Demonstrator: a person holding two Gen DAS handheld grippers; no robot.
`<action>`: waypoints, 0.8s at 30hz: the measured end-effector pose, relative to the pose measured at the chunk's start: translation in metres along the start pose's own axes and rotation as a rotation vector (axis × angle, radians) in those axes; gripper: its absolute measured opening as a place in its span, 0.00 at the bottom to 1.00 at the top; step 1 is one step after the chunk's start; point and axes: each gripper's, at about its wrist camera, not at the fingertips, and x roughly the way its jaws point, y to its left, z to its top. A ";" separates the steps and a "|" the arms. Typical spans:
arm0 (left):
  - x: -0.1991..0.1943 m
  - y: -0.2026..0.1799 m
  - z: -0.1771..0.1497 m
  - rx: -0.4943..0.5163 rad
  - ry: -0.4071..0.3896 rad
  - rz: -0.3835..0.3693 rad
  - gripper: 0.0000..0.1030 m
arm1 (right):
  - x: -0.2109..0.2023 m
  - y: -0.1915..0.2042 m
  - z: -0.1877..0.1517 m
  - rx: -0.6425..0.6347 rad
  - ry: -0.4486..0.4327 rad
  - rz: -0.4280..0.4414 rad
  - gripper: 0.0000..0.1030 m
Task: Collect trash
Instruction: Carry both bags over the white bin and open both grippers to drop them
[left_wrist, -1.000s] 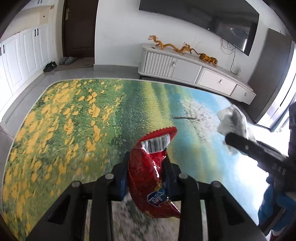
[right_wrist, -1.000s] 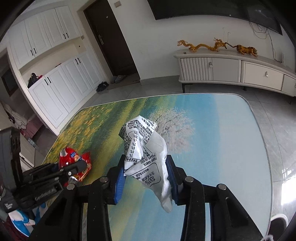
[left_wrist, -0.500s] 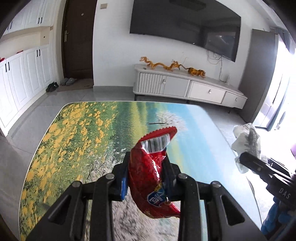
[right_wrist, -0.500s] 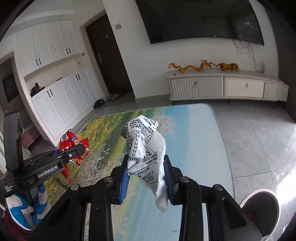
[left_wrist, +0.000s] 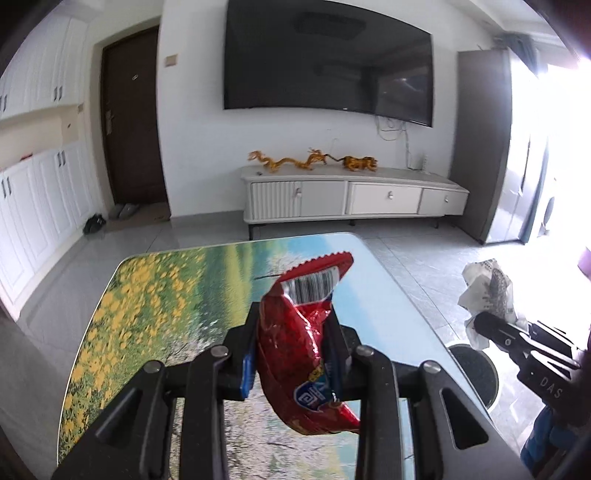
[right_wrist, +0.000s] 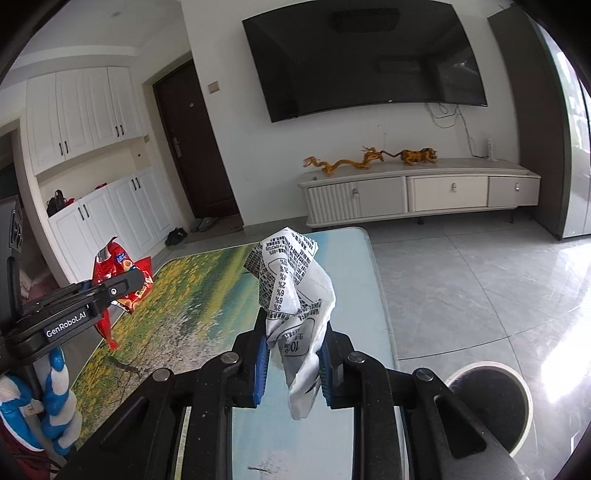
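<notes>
My left gripper (left_wrist: 291, 332) is shut on a crumpled red snack bag (left_wrist: 295, 354), which hangs above the near end of the picture-printed table (left_wrist: 155, 295). My right gripper (right_wrist: 293, 343) has a crumpled white printed wrapper (right_wrist: 291, 288) between its blue pads. Its jaws are closing and the pads press on the wrapper. In the right wrist view the red bag (right_wrist: 110, 266) and the left gripper (right_wrist: 125, 284) show at the left. The left wrist view shows the white wrapper (left_wrist: 487, 291) at the right. A round dark trash bin (right_wrist: 491, 402) stands on the floor by the table's right edge.
A white TV cabinet (left_wrist: 351, 195) with golden figures stands against the far wall under a wall TV. White cupboards (right_wrist: 92, 221) and a dark door are at the left. Grey floor tiles (right_wrist: 480, 277) spread to the right. A blue-and-white gloved hand (right_wrist: 55, 406) holds the left gripper.
Both grippers rose and drew back from the table with their loads, so more of the room shows. The bin came into view at the right. The right jaws narrowed on the wrapper.
</notes>
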 end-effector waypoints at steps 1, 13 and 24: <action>0.000 -0.007 0.001 0.014 -0.001 -0.008 0.28 | -0.004 -0.005 -0.001 0.004 -0.007 -0.015 0.20; 0.046 -0.147 0.009 0.240 0.085 -0.176 0.28 | -0.035 -0.124 -0.038 0.208 0.001 -0.205 0.21; 0.129 -0.276 -0.010 0.341 0.271 -0.372 0.30 | -0.022 -0.229 -0.089 0.452 0.137 -0.348 0.25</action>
